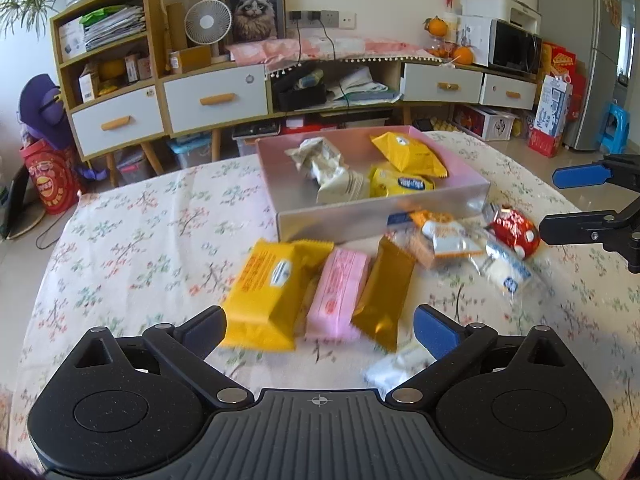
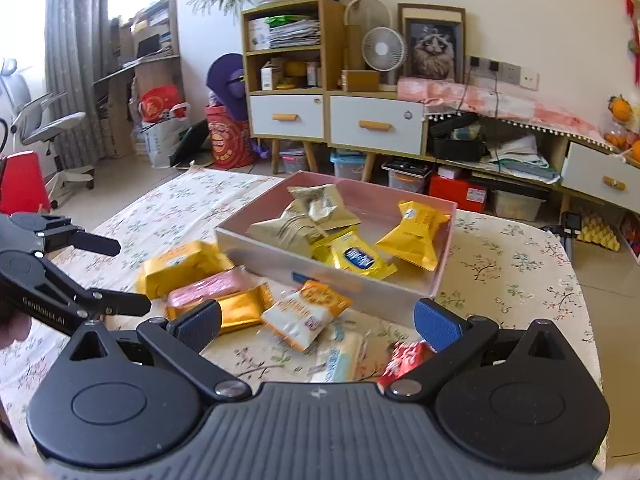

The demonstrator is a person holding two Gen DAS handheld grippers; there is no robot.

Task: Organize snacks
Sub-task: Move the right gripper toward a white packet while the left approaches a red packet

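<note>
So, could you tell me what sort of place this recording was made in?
Most likely a lived-in home, a living or dining room. A table with a floral tablecloth holds the pink snack box, and behind stand a drawer sideboard, a microwave and a framed cat picture.

A floral tablecloth (image 1: 140,240) lies bare from eight to eleven o'clock in the left wrist view, open for passage. A pink box (image 1: 380,216) blocks twelve o'clock. Loose snack packets (image 1: 320,292) crowd the centre just in front of it. The right gripper (image 1: 548,204) occupies three o'clock. Bare cloth lies beyond the box at two o'clock.
</note>
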